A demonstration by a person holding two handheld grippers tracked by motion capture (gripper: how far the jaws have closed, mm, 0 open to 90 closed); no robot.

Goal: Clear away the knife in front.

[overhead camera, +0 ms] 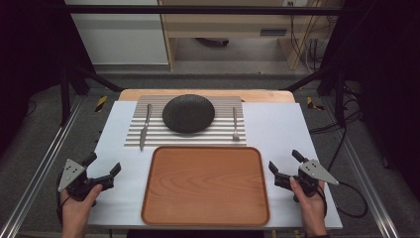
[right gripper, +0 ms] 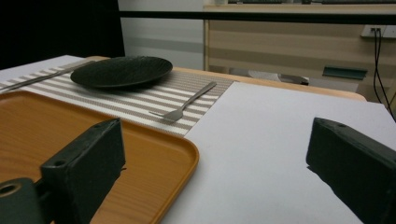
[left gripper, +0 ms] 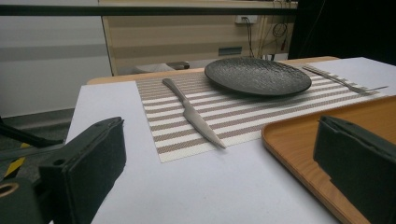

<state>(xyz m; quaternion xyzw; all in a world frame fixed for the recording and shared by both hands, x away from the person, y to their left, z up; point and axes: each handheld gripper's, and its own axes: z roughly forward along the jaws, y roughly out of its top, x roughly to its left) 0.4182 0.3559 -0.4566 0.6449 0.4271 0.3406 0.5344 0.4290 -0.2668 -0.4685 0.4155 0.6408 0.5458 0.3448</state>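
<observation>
A black round plate [overhead camera: 188,113] [left gripper: 258,75] [right gripper: 122,71] sits on a striped placemat [overhead camera: 158,131] at the table's far side. A knife [overhead camera: 145,127] [left gripper: 193,113] lies on the mat left of the plate, a fork [overhead camera: 236,123] [right gripper: 184,102] right of it. An empty wooden tray [overhead camera: 206,184] [left gripper: 327,140] [right gripper: 56,135] lies in front of the mat. My left gripper [overhead camera: 104,167] [left gripper: 219,177] is open, near the table's front left corner, left of the tray. My right gripper [overhead camera: 285,161] [right gripper: 215,177] is open, at the front right beside the tray.
The white table top [overhead camera: 277,129] has bare room on both sides of the tray. Metal rails [overhead camera: 44,163] run along the table's left and right. Cables [overhead camera: 307,44] and wooden furniture stand beyond the far edge.
</observation>
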